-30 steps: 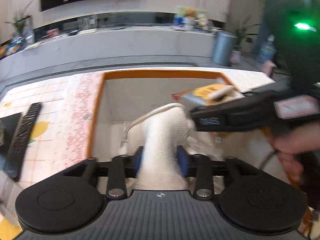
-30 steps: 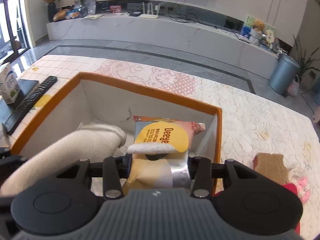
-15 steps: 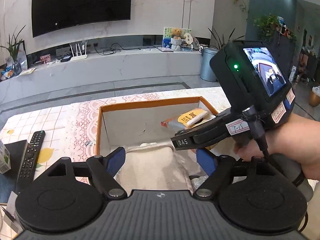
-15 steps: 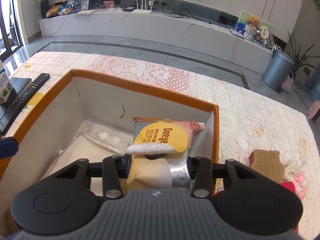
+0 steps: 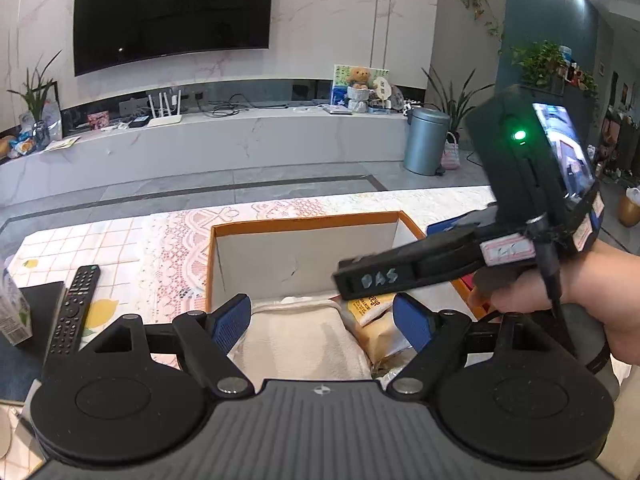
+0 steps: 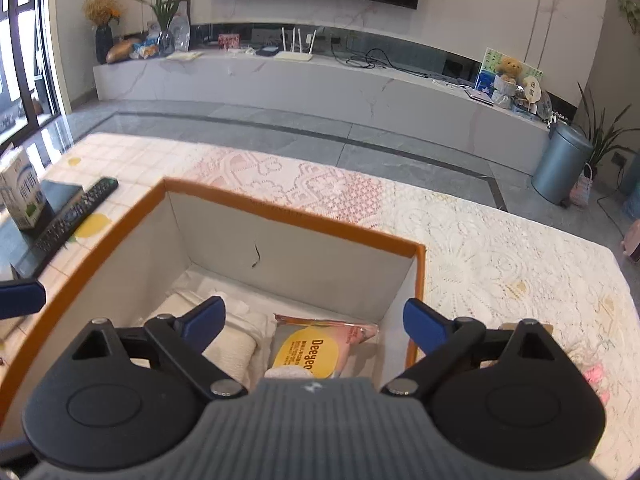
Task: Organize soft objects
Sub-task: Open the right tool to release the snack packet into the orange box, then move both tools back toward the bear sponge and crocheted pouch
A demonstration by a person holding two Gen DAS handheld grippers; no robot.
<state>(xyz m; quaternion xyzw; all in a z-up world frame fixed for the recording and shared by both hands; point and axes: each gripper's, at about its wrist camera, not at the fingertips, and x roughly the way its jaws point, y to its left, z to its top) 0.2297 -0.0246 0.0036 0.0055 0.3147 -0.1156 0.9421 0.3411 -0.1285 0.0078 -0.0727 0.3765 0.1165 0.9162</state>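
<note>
Counter (image 6: 500,248) with lace cloth, patterned pink and white, carries everything. Orange-rimmed box (image 6: 280,216) sits on it, open top, white inside walls. In the box: cream folded towel (image 5: 300,344) on the left side of the floor, snack packet (image 6: 316,352) with yellow label lying flat just beside it on the right, against the box's right wall. Towel and packet touch or nearly so; cannot tell which.

Right gripper (image 6: 316,320) hangs over the box, jaws wide, having just been opening; nothing between them, the packet lies below, free of the pads. Left gripper (image 5: 322,318) also over the box, jaws wide, nothing gripped; the towel lies below and apart from its blue pads. In the left wrist view the right gripper's black body crosses above the packet, held by a hand (image 5: 560,304) at the right edge.

Left of the box on the counter: black remote (image 5: 74,312) beside a dark flat item, small carton (image 6: 22,192) standing upright near it. Right of the box: a brown soft thing and a pink one, mostly hidden behind the right gripper.
</note>
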